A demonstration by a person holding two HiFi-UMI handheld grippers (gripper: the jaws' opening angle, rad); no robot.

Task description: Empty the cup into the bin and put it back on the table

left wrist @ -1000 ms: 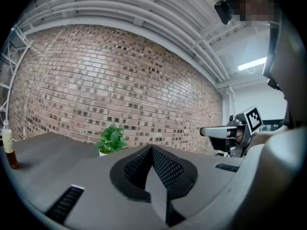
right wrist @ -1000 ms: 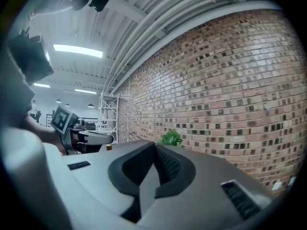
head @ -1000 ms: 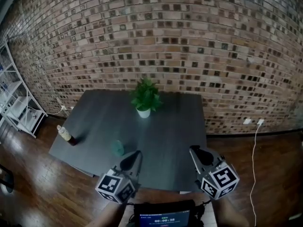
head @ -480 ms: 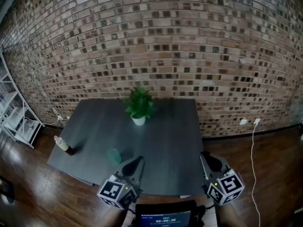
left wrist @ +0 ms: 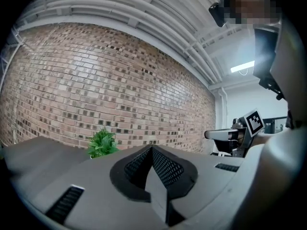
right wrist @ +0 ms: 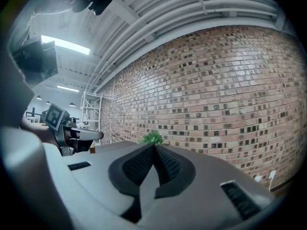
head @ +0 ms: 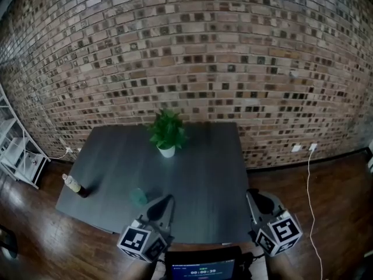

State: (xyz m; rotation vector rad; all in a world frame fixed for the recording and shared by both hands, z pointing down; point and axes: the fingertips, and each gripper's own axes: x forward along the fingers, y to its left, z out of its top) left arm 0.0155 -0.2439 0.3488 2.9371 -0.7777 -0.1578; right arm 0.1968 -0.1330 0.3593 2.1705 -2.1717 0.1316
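**A:** What lies ahead of the jaws?

**B:** The counter (head: pixel 204 174) runs out ahead of both pairs as far as the brick wall (head: pixel 192 51). The plant (head: pixel 166 132) stands well ahead, nearer the left jaws' line than the right's.

**A:** And the grippers?

**B:** The left gripper (head: pixel 169 198) has its jaws pressed together on nothing. The right gripper (head: pixel 250 193) is the same, with its tips meeting and no gap.

**A:** What has just changed?

**B:** Over the last second the right gripper has slid outward to the right and back toward the person. The left has barely stirred. The bottle (head: pixel 74 185), well off to the left of the left jaws, and the cup (head: pixel 139 198), just left of their tips, sit on the counter where they were.

**A:** What does that mean for the job?

**B:** The cup rests near the counter's front edge, and neither gripper holds it. No bin is in view, and the cup is too small to see inside. That fits a cup waiting to be lifted, or one emptied and set back. The right gripper's drift settles neither.
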